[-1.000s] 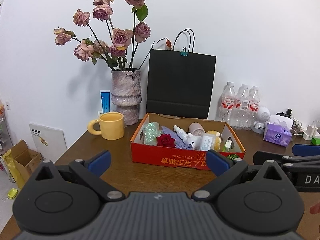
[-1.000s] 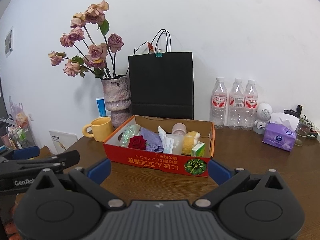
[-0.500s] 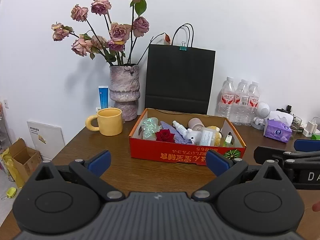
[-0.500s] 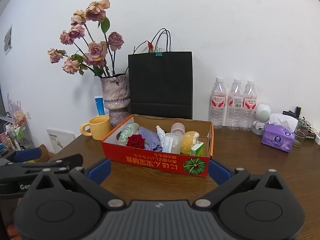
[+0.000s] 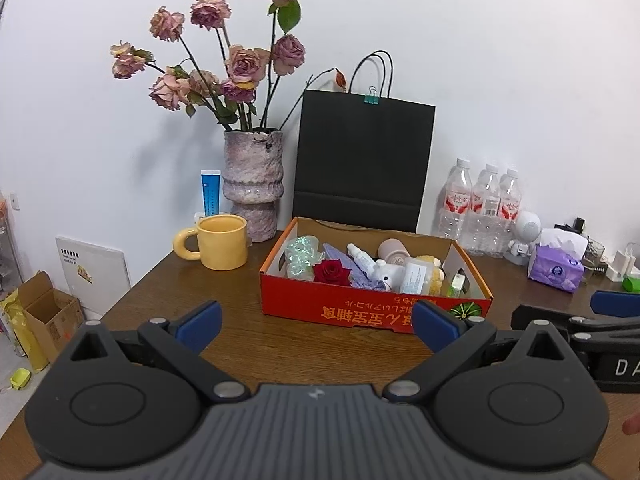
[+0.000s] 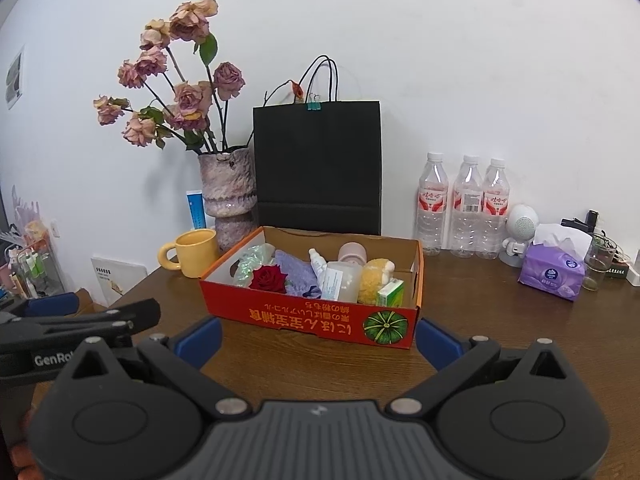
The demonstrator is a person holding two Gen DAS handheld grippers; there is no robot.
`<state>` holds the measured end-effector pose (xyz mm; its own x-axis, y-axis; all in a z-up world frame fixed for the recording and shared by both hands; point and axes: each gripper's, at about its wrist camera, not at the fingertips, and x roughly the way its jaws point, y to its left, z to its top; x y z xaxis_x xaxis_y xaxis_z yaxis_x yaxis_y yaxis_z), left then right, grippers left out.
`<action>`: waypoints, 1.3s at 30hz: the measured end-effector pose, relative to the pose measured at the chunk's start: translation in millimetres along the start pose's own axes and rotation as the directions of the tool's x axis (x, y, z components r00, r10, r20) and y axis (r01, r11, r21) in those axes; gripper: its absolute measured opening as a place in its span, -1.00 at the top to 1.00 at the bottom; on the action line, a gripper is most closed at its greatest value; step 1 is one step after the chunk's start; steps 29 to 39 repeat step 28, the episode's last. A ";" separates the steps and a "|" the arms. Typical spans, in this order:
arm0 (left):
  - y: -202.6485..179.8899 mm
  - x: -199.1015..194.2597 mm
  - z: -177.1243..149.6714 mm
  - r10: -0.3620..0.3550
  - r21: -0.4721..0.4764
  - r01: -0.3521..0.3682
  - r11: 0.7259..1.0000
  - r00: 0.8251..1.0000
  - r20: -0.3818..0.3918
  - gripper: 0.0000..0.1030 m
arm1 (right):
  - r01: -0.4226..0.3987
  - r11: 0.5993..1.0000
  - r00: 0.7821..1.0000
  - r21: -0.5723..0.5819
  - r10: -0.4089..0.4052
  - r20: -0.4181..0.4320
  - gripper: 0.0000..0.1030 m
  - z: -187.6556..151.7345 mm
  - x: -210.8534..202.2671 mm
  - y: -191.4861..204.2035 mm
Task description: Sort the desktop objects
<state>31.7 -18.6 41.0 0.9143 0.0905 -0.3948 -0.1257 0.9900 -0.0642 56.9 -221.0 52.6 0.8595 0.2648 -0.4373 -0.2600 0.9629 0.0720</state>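
Both claws have pulled back a little from the box since the earlier frames: the scene sits smaller and higher in both views, nothing on the surface itself has shifted. We see the left claw (image 5: 316, 322) with blue fingers spread wide apart, nothing between them, hovering over bare brown surface (image 5: 248, 344). Right claw (image 6: 318, 336) same state, fingers apart and empty, side by side with the left one.

Just ahead of both: the red cardboard box (image 5: 360, 312), standing on the surface, already filled. Inside we make out a red rose (image 5: 331, 271), an iridescent wrapped item (image 5: 300, 258), a purple cloth (image 6: 296, 272), a small white dropper bottle (image 5: 360, 256), a clear bottle (image 6: 340, 280), a pink cup (image 6: 352, 252), a yellow sponge-like ball (image 6: 374, 276), a green carton (image 6: 391, 294).

Further out: yellow mug (image 5: 222, 242) left of the box, vase of dried roses (image 5: 252, 184) behind it, black paper bag (image 5: 362, 160) behind the box, three water bottles (image 6: 464, 208), purple tissue pack (image 6: 552, 276) at right.

We judge the retreat with empty claws means sorting is likely finished, or paused between picks; no loose target lies near the claws.
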 end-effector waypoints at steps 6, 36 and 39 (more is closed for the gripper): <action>0.7 1.0 -2.5 -0.015 0.003 0.015 1.000 1.000 -0.012 -1.00 | 0.003 1.000 1.000 -0.006 -0.003 -0.003 -1.00 -1.9 1.0 2.3; 0.4 8.3 -12.3 -0.036 -0.005 0.036 0.999 0.999 -0.036 -1.00 | 0.008 1.000 1.000 -0.015 -0.008 -0.018 -1.00 -8.8 5.4 5.1; 0.4 8.3 -12.3 -0.036 -0.005 0.036 0.999 0.999 -0.036 -1.00 | 0.008 1.000 1.000 -0.015 -0.008 -0.018 -1.00 -8.8 5.4 5.1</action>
